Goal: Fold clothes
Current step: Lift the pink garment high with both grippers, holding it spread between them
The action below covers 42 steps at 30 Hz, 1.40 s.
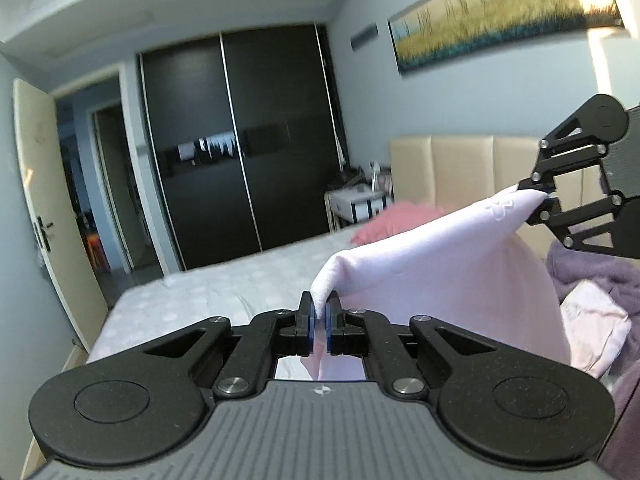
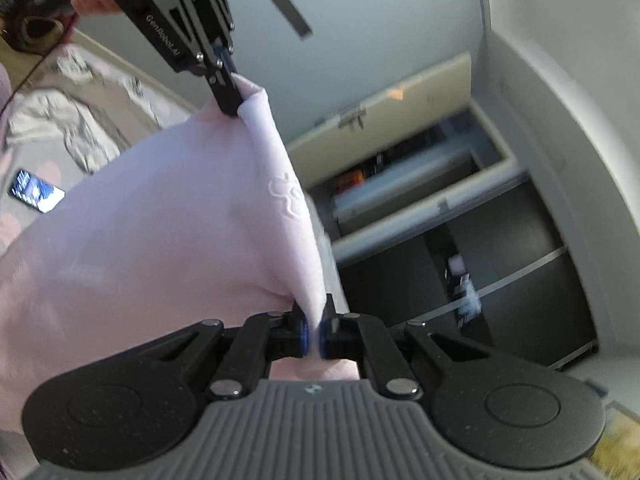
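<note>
A pale pink garment (image 1: pixel 432 264) with a small embossed logo hangs stretched between my two grippers above the bed. My left gripper (image 1: pixel 319 312) is shut on one corner of it. My right gripper (image 1: pixel 546 197) shows at the right edge, shut on the other corner. In the right wrist view the right gripper (image 2: pixel 314 330) pinches the garment (image 2: pixel 160 220) and the left gripper (image 2: pixel 236 106) grips its far corner, held by a hand at the top left.
The bed (image 1: pixel 208 300) has a light patterned sheet. A pink pillow (image 1: pixel 396 216) lies by the beige headboard (image 1: pixel 464 168). A purple garment (image 1: pixel 592 276) and other clothes are piled at the right. A phone (image 2: pixel 36 191) lies on the bed. A dark wardrobe (image 1: pixel 240 152) stands behind.
</note>
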Each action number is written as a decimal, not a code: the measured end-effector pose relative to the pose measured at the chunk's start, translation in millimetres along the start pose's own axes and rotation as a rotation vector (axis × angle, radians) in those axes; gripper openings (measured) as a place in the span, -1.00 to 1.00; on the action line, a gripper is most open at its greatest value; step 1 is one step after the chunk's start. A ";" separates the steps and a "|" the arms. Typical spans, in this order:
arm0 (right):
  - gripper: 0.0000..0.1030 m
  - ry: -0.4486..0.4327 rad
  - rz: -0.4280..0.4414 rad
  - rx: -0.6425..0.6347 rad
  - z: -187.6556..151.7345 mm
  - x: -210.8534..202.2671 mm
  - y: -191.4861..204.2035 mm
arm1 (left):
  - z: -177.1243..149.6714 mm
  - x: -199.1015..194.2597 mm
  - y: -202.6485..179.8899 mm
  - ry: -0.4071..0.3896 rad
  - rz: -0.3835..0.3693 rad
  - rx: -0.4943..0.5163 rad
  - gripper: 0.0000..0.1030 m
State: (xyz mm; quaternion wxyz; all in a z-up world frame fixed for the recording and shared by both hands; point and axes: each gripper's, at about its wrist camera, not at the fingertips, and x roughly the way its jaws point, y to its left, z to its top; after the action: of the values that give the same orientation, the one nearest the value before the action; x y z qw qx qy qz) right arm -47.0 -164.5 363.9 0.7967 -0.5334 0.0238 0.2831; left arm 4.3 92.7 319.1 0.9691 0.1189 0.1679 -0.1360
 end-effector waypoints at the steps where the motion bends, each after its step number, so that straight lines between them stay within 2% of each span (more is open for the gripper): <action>1: -0.88 0.019 0.000 0.012 -6.5 10.4 1.6 | -1.4 14.5 -4.8 0.014 0.001 0.001 -0.94; 6: -0.88 0.094 -0.040 0.081 -33.5 66.5 5.2 | 2.1 88.9 -14.6 0.016 0.031 -0.018 -0.94; 9: -0.88 0.093 -0.123 0.117 -40.4 89.8 -0.3 | 10.9 113.1 -0.4 -0.041 0.031 -0.112 -0.94; 11: -0.88 0.073 -0.182 0.127 -42.2 96.9 -1.2 | 18.1 114.5 9.4 -0.088 0.020 -0.171 -0.94; 13: -0.88 0.055 -0.230 0.137 -45.8 98.9 -3.3 | 20.5 110.3 14.3 -0.134 0.014 -0.154 -0.94; 15: -0.87 0.046 -0.225 0.133 -52.5 99.4 0.2 | 15.8 109.4 11.4 -0.146 0.004 -0.106 -0.94; 18: -0.87 0.061 -0.177 0.078 -71.3 94.7 23.4 | -7.7 104.1 1.2 -0.133 -0.039 -0.043 -0.94; 22: -0.87 0.084 -0.077 0.016 -100.8 84.6 75.8 | -68.1 93.4 -26.0 -0.088 -0.122 0.063 -0.94; 25: -0.87 0.122 0.036 0.021 -120.5 77.0 121.1 | -123.6 85.9 -46.3 -0.006 -0.214 0.117 -0.94; 29: -0.87 0.171 0.203 0.037 -143.5 59.4 187.3 | -192.2 68.5 -66.8 0.133 -0.348 0.125 -0.94; 32: -0.87 0.190 0.306 0.043 -151.1 43.6 225.6 | -230.3 51.6 -82.4 0.222 -0.415 0.159 -0.94; 37: -0.87 0.202 0.423 0.041 -148.0 13.4 262.2 | -261.3 24.1 -94.0 0.297 -0.483 0.213 -0.94; 42: -0.87 0.212 0.512 0.026 -144.3 -17.5 279.1 | -277.9 2.7 -106.5 0.357 -0.541 0.237 -0.94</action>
State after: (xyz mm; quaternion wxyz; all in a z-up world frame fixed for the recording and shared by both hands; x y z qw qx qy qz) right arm -156.5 -221.0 74.4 0.6989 -0.5266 0.2446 0.4176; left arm -107.1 69.3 44.1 0.8328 0.2040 0.3432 -0.3836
